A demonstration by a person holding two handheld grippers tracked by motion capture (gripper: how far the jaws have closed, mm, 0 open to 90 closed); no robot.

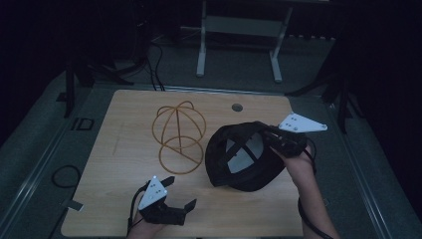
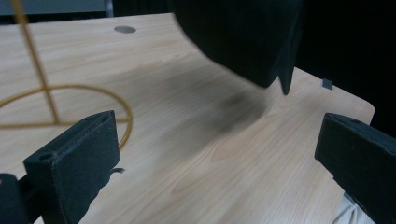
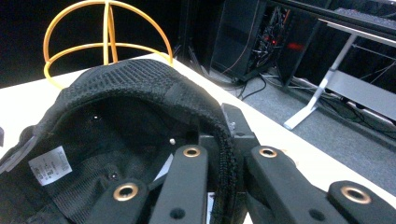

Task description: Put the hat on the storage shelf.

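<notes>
right gripper (image 1: 272, 135): clamped tight on rim of black cap (image 1: 244, 159), lifted off table's (image 1: 124, 209) right side | left gripper (image 1: 175, 195): jaws wide, nothing in them | yellow wire cap frame (image 1: 180, 137) just left of cap

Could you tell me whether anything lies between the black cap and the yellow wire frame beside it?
Nothing visible does: bare table separates the black cap, clamped at its rim by the right claw, from the yellow wire frame.

On the table (image 1: 124, 199): 1 black cap (image 1: 239, 159), right of it 0 others; 1 yellow wire frame (image 1: 180, 137) just left of cap; 2 grippers.
</notes>
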